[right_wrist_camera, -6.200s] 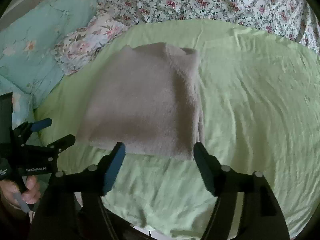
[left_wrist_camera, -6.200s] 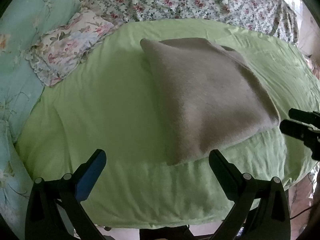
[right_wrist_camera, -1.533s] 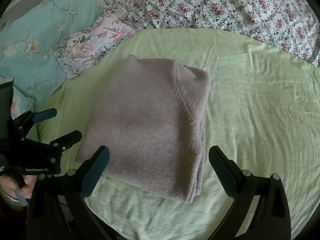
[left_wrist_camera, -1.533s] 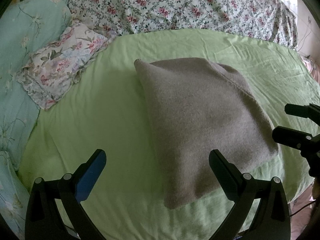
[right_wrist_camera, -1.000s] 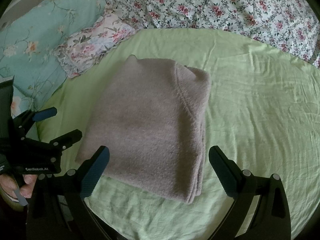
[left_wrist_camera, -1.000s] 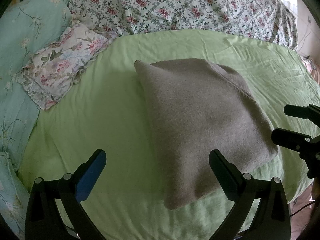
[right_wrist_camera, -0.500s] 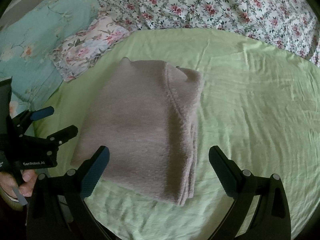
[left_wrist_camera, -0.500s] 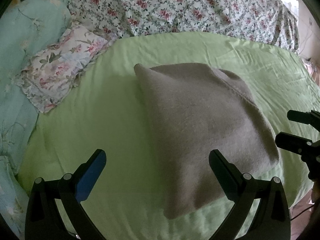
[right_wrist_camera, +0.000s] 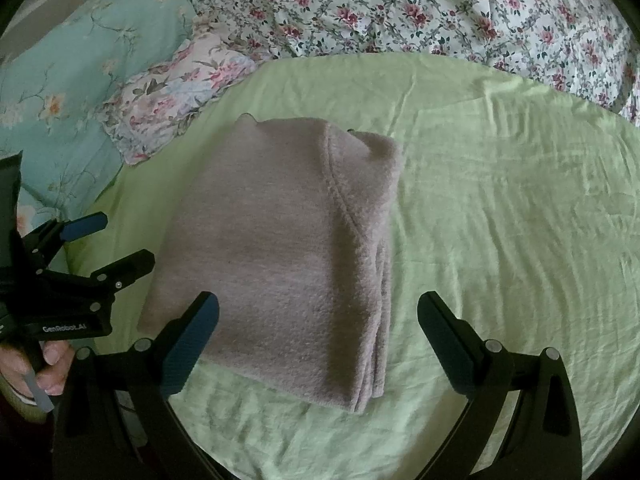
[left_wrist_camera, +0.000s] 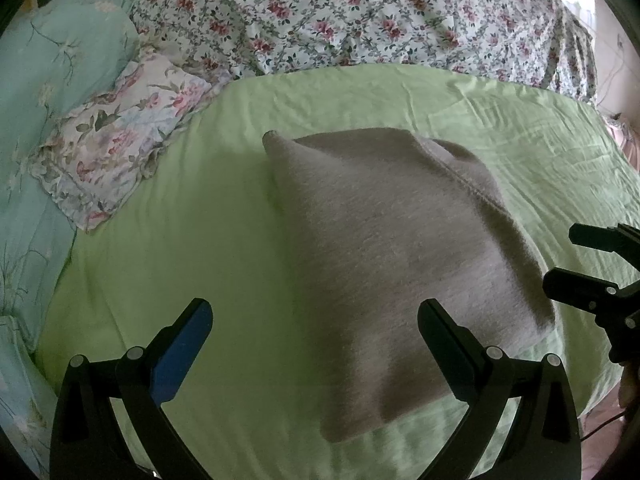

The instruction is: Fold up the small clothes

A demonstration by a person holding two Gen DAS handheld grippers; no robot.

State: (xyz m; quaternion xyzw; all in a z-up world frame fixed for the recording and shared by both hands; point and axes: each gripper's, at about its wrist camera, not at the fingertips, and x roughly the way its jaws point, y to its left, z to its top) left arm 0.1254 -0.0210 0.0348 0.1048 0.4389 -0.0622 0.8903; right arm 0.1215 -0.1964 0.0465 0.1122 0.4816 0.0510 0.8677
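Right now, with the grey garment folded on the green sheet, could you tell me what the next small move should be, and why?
Probably draw both away. The grey garment lies as a compact folded rectangle on the green sheet, its layered edges stacked. The left hand-held gripper and right hand-held gripper are open, holding nothing.

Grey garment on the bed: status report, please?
Both claws, left and right, open, empty. Grey garment folded flat on green sheet. Nothing in the way.
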